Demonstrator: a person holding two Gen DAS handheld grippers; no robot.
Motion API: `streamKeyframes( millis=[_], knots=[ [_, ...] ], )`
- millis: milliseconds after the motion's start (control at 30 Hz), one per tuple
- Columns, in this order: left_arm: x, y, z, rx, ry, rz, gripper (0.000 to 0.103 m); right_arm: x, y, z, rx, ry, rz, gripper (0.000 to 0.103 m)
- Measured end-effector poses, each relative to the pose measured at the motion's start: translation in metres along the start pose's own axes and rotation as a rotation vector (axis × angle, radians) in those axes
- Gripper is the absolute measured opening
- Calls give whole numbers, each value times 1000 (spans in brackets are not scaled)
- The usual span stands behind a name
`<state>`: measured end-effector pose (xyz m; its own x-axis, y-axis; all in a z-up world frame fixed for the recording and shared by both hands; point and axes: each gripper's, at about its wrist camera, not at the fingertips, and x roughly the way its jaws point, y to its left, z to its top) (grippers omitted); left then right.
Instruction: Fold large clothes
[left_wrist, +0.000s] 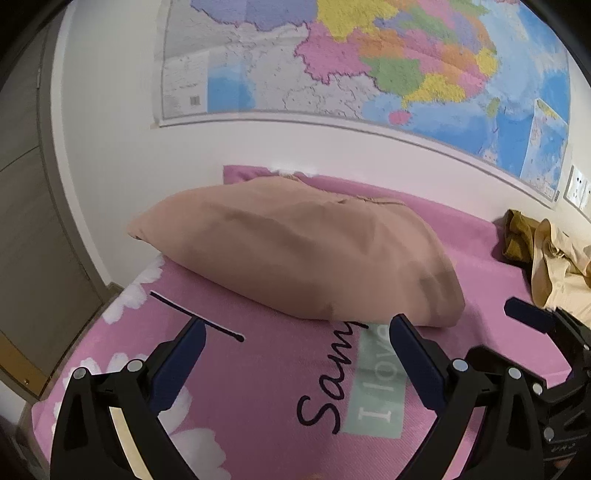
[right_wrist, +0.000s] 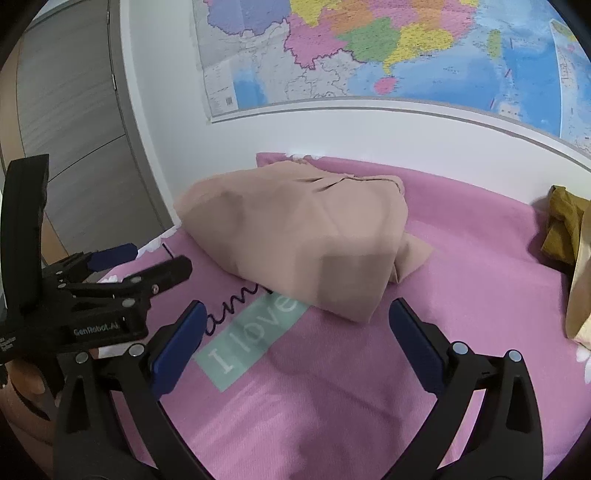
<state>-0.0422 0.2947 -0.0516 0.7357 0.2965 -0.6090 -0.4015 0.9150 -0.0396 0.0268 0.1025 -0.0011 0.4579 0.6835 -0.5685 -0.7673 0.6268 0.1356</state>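
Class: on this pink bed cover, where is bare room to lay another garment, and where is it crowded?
Free: the pink cover between the folded beige garment and the unfolded clothes pile, and the near stretch by the lettering. Crowded: the far strip along the wall.

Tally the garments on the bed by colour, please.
Tan folded garment: 1
Mustard-brown crumpled garment: 1
Cream crumpled garment: 1
Total: 3, all lying on the pink bedspread.
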Motion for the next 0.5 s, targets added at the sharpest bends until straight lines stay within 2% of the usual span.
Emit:
streamKeyframes(
  millis=[133,500],
  knots=[
    [-10,-3,-1,8,-20,25,96,-13,8,-3,-35,-45,-15,97],
    [-28,-5,-5,19,-55,51,96,-28,15,-10,-35,-54,1,97]
  ],
)
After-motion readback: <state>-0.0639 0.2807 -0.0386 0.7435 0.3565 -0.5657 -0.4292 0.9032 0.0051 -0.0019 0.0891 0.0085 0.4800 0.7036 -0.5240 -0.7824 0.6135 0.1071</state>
